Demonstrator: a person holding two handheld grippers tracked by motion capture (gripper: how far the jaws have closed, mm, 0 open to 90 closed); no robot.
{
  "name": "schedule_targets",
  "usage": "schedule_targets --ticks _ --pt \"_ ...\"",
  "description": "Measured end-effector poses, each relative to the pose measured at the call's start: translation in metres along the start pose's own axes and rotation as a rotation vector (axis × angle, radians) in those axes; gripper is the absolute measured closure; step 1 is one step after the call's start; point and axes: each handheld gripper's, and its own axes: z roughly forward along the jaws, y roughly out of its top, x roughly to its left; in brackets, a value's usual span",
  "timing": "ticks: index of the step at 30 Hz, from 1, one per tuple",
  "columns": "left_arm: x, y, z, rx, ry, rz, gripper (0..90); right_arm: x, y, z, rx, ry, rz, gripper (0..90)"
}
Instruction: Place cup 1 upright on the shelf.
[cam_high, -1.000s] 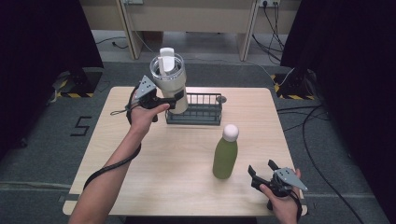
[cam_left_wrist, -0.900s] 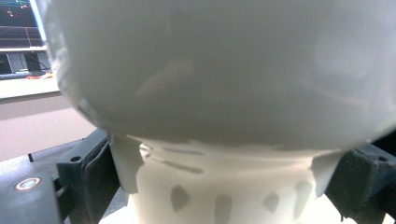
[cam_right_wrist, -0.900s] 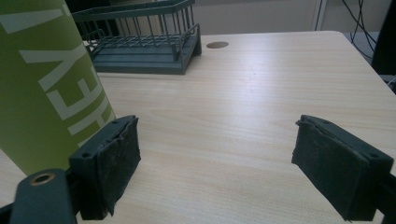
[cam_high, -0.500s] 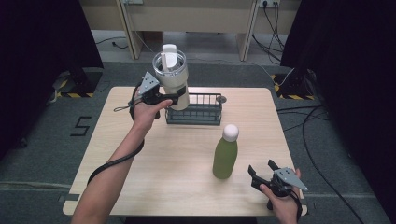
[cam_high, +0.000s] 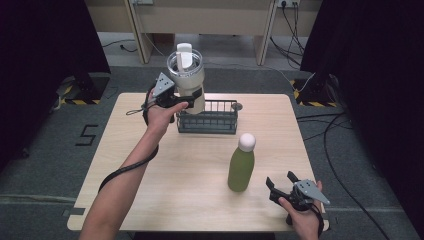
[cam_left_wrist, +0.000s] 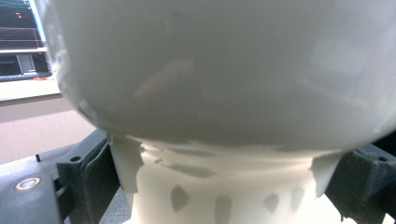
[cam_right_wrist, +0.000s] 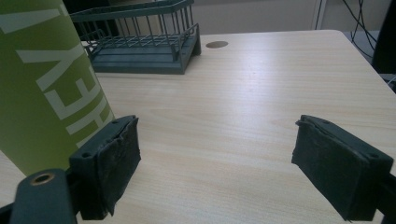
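White tumbler, wide clear-rimmed top with a white upright piece standing in it, held off the table above the far-left end of the wire basket, its narrower base just over the basket's left rim. Left gripper clamped on the tumbler's lower body; in the left gripper view both black jaws press against the pale narrow base from either side, the broad upper body looming blurred above them. Left hand wraps the gripper from the left, grey three-cornered plate on top, cable looping down along the forearm toward the near-left edge of the table. Basket is dark wire, rectangular, sits at far centre of the table; whether anything lies in it cannot be told. A small round dark fitting is set in the tabletop just right of the basket's far corner. Green bottle with a white cap stands upright right of centre, well apart from the basket, nearer the person. Right gripper rests at the near-right corner in the right hand, jaws spread with nothing between them; in the right gripper view the bottle, with white lettering, stands just left of the left jaw, not gripped, bare wood between the pads.
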Motion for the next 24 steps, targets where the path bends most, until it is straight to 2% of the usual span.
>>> schedule_targets --ticks 3,5,6,13,24 --pt "0.001 0.000 0.003 0.001 0.011 0.011 9.6 0.000 0.000 0.000 0.000 0.000 -0.001 14.6" --pt "0.001 -0.001 0.005 0.006 0.000 -0.001 9.6 0.000 0.000 0.000 -0.002 -0.001 0.001 14.6" --pt "0.002 0.000 0.005 0.005 0.014 0.014 9.7 0.000 0.000 0.000 -0.003 -0.001 0.002 14.6" --pt "0.006 -0.003 0.013 0.022 0.030 0.027 9.6 -0.001 0.000 0.000 -0.003 -0.001 -0.005 14.6" --pt "0.014 -0.015 0.025 0.057 0.052 0.008 9.7 -0.002 -0.001 0.000 0.003 0.000 0.006 14.6"
